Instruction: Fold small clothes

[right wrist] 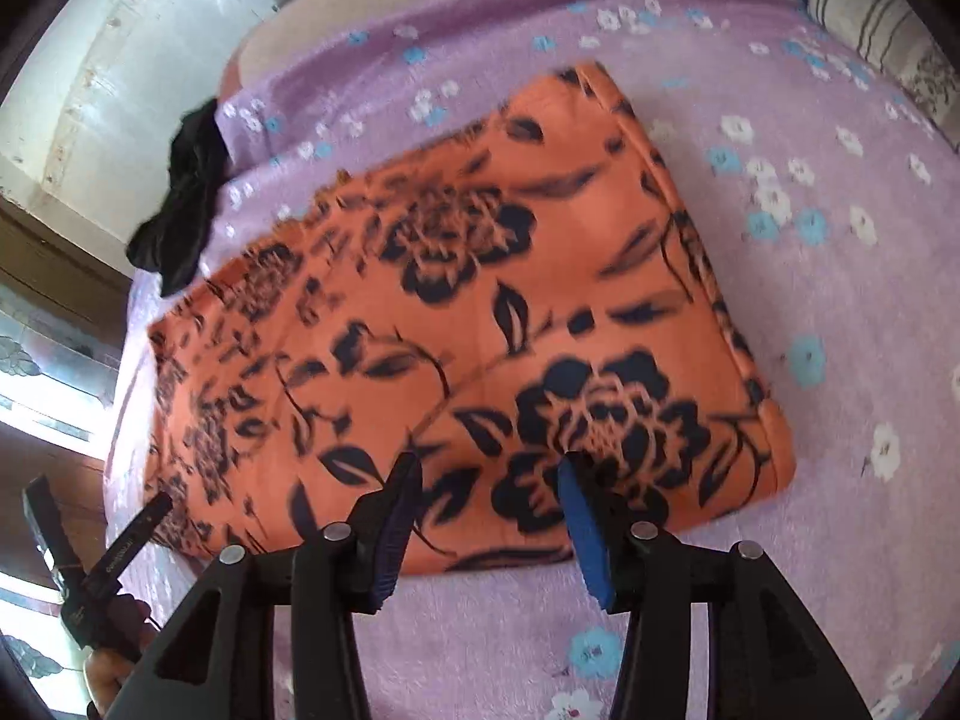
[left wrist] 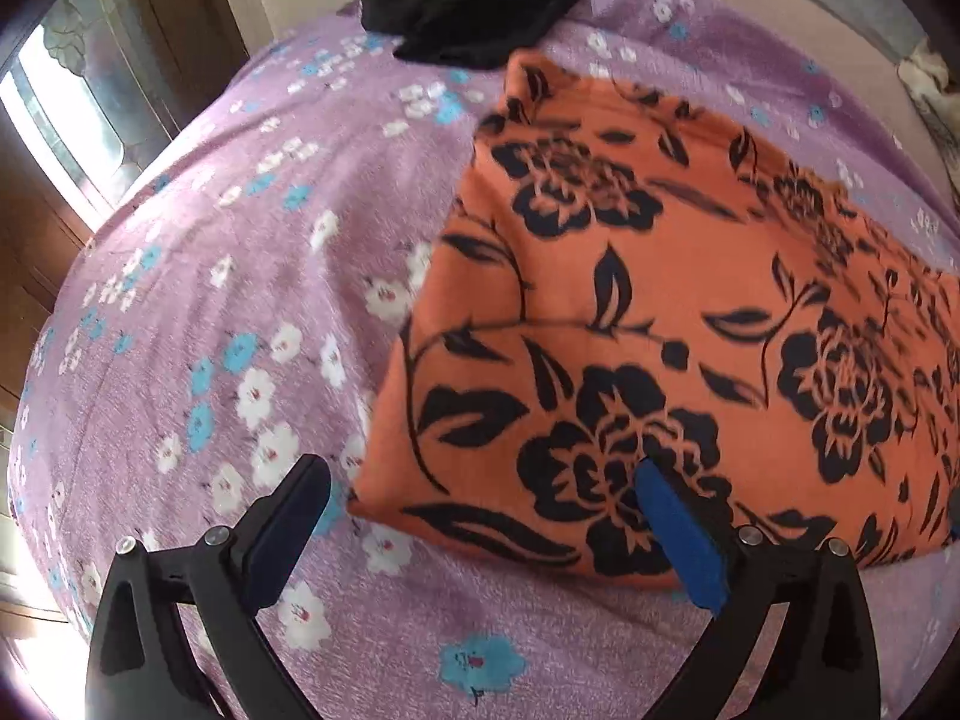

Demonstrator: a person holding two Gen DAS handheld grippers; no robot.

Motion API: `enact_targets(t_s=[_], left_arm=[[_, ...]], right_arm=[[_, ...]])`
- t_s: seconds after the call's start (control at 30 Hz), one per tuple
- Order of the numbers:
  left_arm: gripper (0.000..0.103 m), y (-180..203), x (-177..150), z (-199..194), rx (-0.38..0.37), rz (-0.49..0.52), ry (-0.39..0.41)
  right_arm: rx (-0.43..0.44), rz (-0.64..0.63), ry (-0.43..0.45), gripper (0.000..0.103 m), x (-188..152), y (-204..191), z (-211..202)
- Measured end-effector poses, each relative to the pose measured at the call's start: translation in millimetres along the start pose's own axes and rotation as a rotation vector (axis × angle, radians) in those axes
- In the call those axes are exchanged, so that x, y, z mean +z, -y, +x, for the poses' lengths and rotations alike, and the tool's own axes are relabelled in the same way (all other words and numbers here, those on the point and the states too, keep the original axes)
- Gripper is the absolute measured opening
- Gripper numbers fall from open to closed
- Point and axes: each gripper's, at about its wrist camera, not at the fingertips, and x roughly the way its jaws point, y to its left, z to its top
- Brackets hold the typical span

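**Folded orange garment lies flat, both grippers free above its near edge**

The purple floral bedspread (left wrist: 198, 276) gives a flat folding surface. The orange floral garment (left wrist: 660, 300) rests there folded; a black garment (left wrist: 474, 6) waits beyond. The left gripper (left wrist: 480, 504) gapes wide, the right gripper (right wrist: 489, 498) half open, both empty.

Left gripper (left wrist: 480, 483) jaws wide apart, nothing between pads, over near corner of folded orange floral cloth (left wrist: 690, 300). Purple flowered bedspread (left wrist: 228, 300) beneath. Black garment (left wrist: 474, 3) bunched at far edge.
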Motion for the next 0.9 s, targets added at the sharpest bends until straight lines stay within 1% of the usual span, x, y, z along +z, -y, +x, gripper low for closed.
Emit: enact_targets(t_s=[0.03,0.1,0.13,0.17,0.23,0.27,0.3,0.4,0.47,0.53,0.57,0.67,0.73,0.8,0.9], left_arm=[[0.102,-5,-4,-3,-0.023,-0.039,0.007],[0.102,-18,-11,-13,-0.076,-0.107,0.002],[0.102,-23,-16,-17,-0.098,-0.124,0.004],[0.102,-27,-22,-20,-0.098,-0.136,0.001],[0.101,-31,-35,-26,-0.110,-0.144,0.002],[0.101,-32,-40,-27,-0.137,-0.144,-0.005],[0.102,-31,-44,-29,-0.173,-0.144,-0.014],[0.101,-30,-52,-37,-0.288,-0.157,-0.006],[0.101,-31,-51,-37,-0.395,-0.188,-0.018],[0.101,-30,-51,-36,-0.455,-0.217,-0.016],[0.101,-29,-49,-36,-0.463,-0.216,-0.010],[0.101,-24,-39,-31,-0.444,-0.210,0.007],[0.101,-23,-32,-23,-0.432,-0.228,0.007],[0.101,-23,-26,-23,-0.438,-0.259,0.034],[0.100,-27,-16,-15,-0.466,-0.302,0.055]], right_arm=[[0.005,-0.001,-0.006,0.051,-3,3,3],[0.028,0.010,0.021,0.051,-7,4,-10],[0.069,0.026,0.038,0.054,-10,7,-19],[0.111,0.045,0.057,0.059,-13,12,-27],[0.148,0.092,0.072,0.062,-22,23,-40],[0.171,0.123,0.070,0.063,-27,29,-43],[0.201,0.158,0.061,0.063,-31,36,-45],[0.276,0.259,0.033,0.066,-43,53,-44],[0.296,0.303,0.017,0.066,-48,58,-40],[0.325,0.331,0.012,0.066,-48,60,-36],[0.338,0.338,0.014,0.066,-46,60,-34],[0.341,0.355,0.013,0.067,-43,60,-28],[0.336,0.369,0.003,0.068,-39,63,-21],[0.338,0.400,-0.003,0.068,-36,67,-11],[0.404,0.447,0.028,0.068,-30,75,-2]])
